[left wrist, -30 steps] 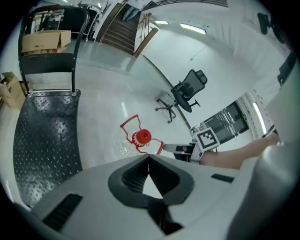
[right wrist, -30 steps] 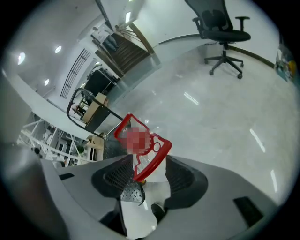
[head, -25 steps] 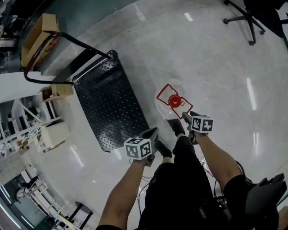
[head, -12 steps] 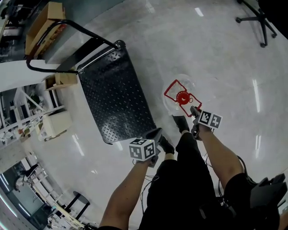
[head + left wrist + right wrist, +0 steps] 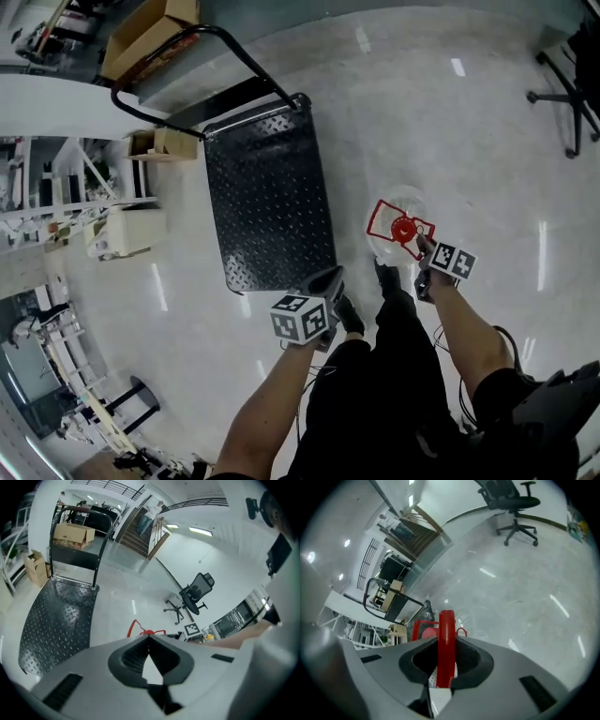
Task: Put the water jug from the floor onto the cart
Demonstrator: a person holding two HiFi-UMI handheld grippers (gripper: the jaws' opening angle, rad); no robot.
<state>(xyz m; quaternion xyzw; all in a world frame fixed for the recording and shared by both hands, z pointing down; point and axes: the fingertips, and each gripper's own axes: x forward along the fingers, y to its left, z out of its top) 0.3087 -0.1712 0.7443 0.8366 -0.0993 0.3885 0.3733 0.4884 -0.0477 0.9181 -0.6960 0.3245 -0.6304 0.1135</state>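
On the pale glossy floor (image 5: 469, 141), just right of the black checker-plate platform cart (image 5: 272, 206), stands the clear plastic water jug (image 5: 405, 199). It is near the deck's long edge but not touching it and, as far as I can judge, not yet lifted. What has just changed is my right tongs (image 5: 446, 641): they have been closing, and their pads now clench the jug's red carrying handle (image 5: 446, 620), where a second ago they hung wide just short of it. By my reckoning the grasp is made, so the lift and the carry across to the deck come next. My left tongs (image 5: 149, 639) are clenched on nothing, held over the floor by the cart's near corner. I count one jug with one red cap (image 5: 403, 228), one cart with nothing on it, two tongs, one black office chair (image 5: 194, 590), and two brown cardboard boxes (image 5: 150, 28) beyond the cart.
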